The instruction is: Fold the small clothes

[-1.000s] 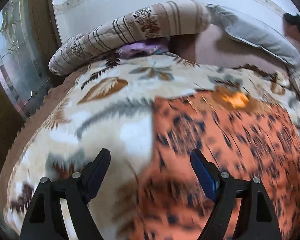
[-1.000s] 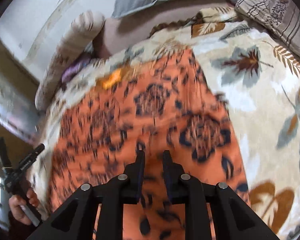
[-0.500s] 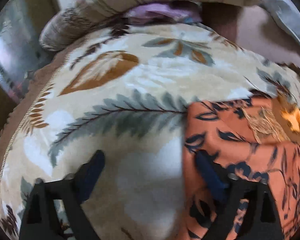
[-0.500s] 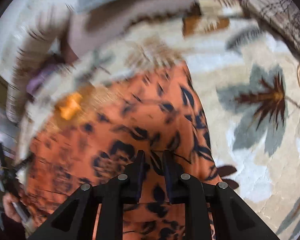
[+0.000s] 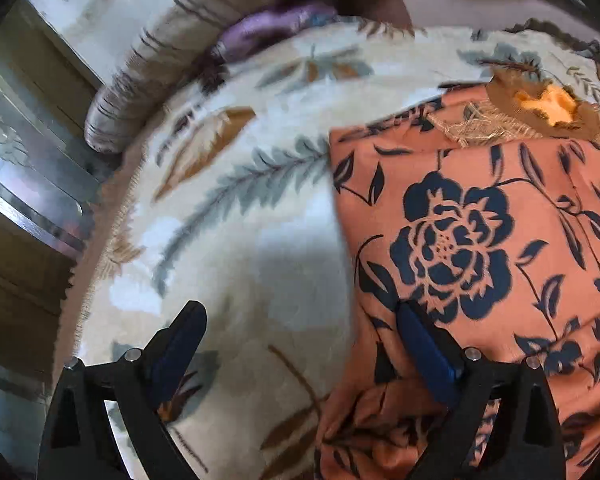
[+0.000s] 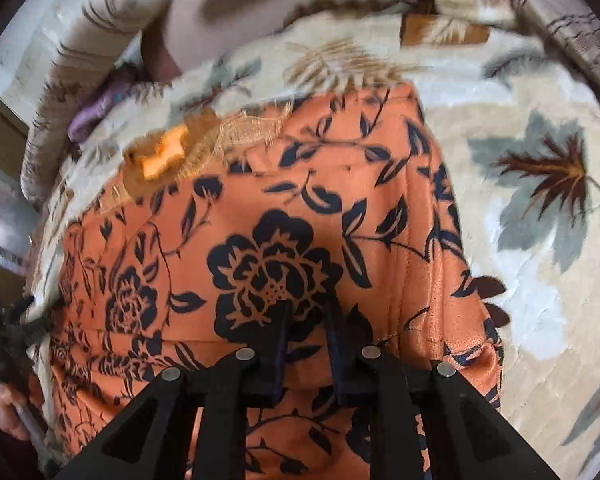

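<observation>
An orange garment with dark blue flowers [image 5: 480, 240] lies spread on a leaf-patterned blanket [image 5: 240, 208]; its neck with lace trim and a label [image 5: 548, 100] is at the far end. My left gripper [image 5: 300, 320] is open, straddling the garment's left edge: one finger over the blanket, the other over the cloth. In the right wrist view the garment [image 6: 280, 220] fills the middle. My right gripper [image 6: 306, 312] hovers low over it with its jaws nearly closed, a narrow gap between them, nothing held.
A striped bolster [image 5: 148, 92] and a purple cloth [image 5: 272, 32] lie at the bed's far left. A cabinet with glass doors [image 5: 24, 168] stands to the left. The blanket [image 6: 540, 240] extends to the right of the garment. A striped pillow [image 6: 572, 32] lies far right.
Both grippers have moved lower and closer to the garment. The left gripper shifted sideways along the garment's left edge. Neither gripper's opening has changed.
</observation>
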### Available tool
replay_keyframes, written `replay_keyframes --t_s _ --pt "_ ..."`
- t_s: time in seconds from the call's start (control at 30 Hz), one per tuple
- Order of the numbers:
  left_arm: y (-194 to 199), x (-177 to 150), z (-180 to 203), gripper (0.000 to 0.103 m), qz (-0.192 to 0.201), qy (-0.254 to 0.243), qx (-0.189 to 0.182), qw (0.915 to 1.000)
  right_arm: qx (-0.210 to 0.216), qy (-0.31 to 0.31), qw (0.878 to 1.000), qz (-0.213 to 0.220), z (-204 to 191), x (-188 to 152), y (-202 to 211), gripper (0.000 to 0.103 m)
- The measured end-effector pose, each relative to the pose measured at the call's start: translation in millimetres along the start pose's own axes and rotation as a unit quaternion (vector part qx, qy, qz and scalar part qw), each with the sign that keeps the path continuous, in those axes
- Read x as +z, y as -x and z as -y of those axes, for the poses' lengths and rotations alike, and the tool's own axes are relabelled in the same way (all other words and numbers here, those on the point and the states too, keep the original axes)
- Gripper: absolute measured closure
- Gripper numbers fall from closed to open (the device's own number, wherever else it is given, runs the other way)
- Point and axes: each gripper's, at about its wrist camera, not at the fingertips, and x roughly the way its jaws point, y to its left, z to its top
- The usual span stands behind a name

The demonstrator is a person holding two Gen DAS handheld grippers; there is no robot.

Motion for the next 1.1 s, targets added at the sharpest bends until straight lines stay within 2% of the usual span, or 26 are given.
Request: replay_keyframes --t_s 0.1,0.23,0.4,0.57,0.63,0.87,0.97,1.0,1.03,1.07,1.1 --pt "12.6 -5.1 -5.6 0.007 -0.008 0.006 -0.025 0.9996 0.043 -0.030 0.999 0.002 7.6 -3.9 12.3 0.082" --pt "44.6 -22.5 -10.6 0.007 0.034 0.020 -0.039 0.9985 0.051 -0.040 0.998 0.023 11.4 -7.0 29.3 0.082" --pt "81.6 -61.8 -10.4 0.007 0.088 0.034 -0.053 0.9941 0.062 -0.031 0.996 0.058 5.9 -7.6 47.1 0.081" --pt "101.4 -95.3 -10.6 0.007 0.104 0.051 -0.051 0.9920 0.073 0.001 0.994 0.083 -9.2 -15.1 60.2 0.081" --pt "116.5 -103.8 -8.8 0.007 0.122 0.052 -0.042 0.9903 0.070 0.019 0.993 0.092 -14.2 -19.8 65.6 0.082" --pt "164.9 -104.6 -12.1 0.007 0.168 0.065 -0.037 0.9828 0.088 0.047 0.986 0.132 -23.2 -33.6 90.0 0.080" --pt "183.2 -103.4 -13.8 0.007 0.178 0.075 -0.028 0.9808 0.101 0.042 0.983 0.150 -20.5 -41.4 102.6 0.067" --pt "189.3 -104.0 -14.1 0.007 0.182 0.077 -0.027 0.9799 0.102 0.041 0.982 0.154 -19.7 -43.7 105.8 0.050" --pt "195.9 -104.7 -14.6 0.007 0.187 0.080 -0.028 0.9787 0.105 0.038 0.980 0.162 -18.5 -46.8 110.1 0.038" --pt "202.2 -105.5 -14.6 0.007 0.190 0.081 -0.028 0.9779 0.108 0.036 0.978 0.175 -17.0 -50.4 115.6 0.028" --pt "206.4 -105.9 -14.3 0.007 0.193 0.082 -0.026 0.9774 0.110 0.037 0.975 0.187 -15.8 -53.5 121.2 0.028"
